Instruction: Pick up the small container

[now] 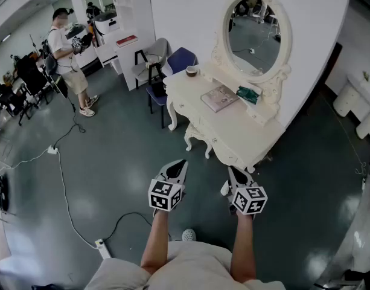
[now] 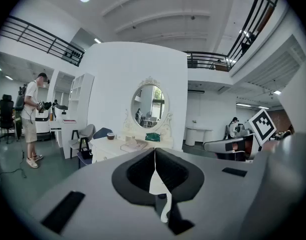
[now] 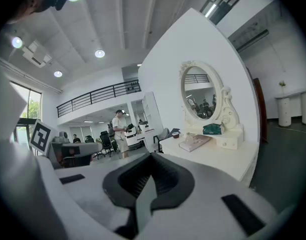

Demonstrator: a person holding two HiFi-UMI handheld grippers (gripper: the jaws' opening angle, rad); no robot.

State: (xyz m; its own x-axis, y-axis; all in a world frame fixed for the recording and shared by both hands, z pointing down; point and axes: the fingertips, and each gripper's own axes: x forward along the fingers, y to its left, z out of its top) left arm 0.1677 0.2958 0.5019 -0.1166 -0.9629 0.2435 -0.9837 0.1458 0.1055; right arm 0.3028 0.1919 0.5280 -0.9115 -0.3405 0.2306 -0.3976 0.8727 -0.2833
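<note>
The small container (image 1: 191,70), a little brown-and-white bowl, stands on the far left end of the white dressing table (image 1: 245,135). It also shows as a small container (image 2: 111,135) in the left gripper view and, tiny, as a small container (image 3: 175,134) in the right gripper view. My left gripper (image 1: 177,168) and right gripper (image 1: 235,175) hang side by side over the floor, short of the table's near end and far from the container. Both point toward the table. The left gripper (image 2: 154,153) has its jaws meeting with nothing between them, and so does the right gripper (image 3: 151,158).
On the table lie a book (image 1: 219,97) and a green item (image 1: 248,94) under an oval mirror (image 1: 253,36). A grey chair (image 1: 151,56) and a blue chair (image 1: 175,61) stand beyond it. A person (image 1: 70,59) stands far left. A cable and power strip (image 1: 102,246) lie on the floor.
</note>
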